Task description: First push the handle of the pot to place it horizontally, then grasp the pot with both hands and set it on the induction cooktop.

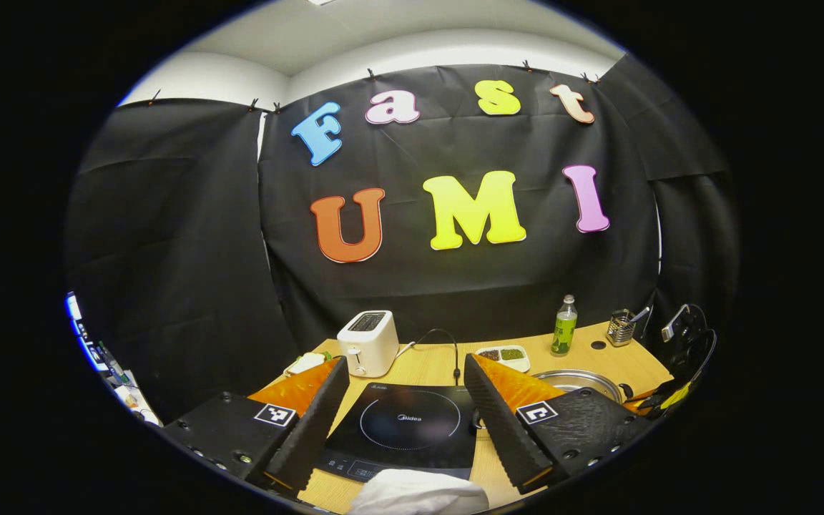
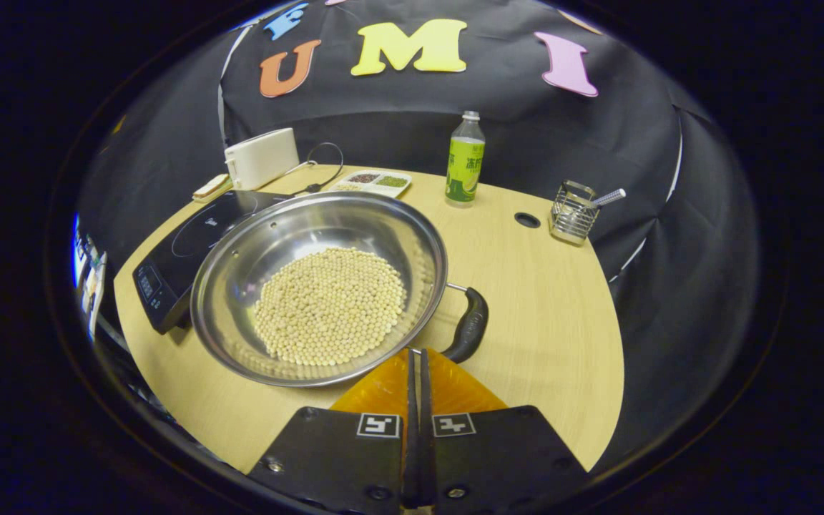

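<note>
Weighing: pot (image 2: 319, 286) is steel, bean-laden, likely heavy with a slick rim; best taken by the handles.
Handle (image 2: 468, 325): just beyond the right gripper (image 2: 415, 357), whose jaws are closed, empty.
Left gripper (image 1: 406, 400): jaws wide, empty, above cooktop (image 1: 405, 429); pot rim to its right.
Pot: on the table (image 2: 548, 322), beside the cooktop.

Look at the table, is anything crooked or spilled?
Nothing is spilled: the beans all sit inside the pot. The pot's edge overlaps the induction cooktop instead of sitting squarely on it. Its black handle sticks out by the shut right claw.
</note>
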Available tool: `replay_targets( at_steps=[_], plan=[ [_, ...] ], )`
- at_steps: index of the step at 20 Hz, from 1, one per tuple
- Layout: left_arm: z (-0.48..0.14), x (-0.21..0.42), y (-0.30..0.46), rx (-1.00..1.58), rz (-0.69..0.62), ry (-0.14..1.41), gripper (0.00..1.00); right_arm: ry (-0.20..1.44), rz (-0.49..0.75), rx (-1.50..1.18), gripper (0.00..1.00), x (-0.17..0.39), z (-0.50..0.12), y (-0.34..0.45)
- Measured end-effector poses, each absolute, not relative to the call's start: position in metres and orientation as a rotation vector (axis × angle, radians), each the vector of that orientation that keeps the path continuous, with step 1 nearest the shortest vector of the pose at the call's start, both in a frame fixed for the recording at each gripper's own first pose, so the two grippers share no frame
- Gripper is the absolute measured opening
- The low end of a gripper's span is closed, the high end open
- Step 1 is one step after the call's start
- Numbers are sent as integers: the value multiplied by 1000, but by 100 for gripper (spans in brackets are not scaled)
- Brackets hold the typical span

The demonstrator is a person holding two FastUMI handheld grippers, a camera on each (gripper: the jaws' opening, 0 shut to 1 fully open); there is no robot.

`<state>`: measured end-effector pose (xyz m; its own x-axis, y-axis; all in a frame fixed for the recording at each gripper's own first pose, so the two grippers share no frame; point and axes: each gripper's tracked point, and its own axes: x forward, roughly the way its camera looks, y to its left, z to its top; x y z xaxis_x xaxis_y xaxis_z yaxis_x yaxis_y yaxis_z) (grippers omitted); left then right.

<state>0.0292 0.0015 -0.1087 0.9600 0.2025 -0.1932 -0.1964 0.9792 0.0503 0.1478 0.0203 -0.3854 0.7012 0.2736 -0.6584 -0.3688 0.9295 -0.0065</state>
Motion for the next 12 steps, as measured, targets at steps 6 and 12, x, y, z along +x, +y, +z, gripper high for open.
replay_targets(
  at_steps=[6,12],
  plan=[
    [-115,33,-7,27,223,215,96,699,373,-152,4,166,-384,13],
    [-123,38,-12,31,238,235,96,694,385,-158,4,178,-383,11]
  ],
)
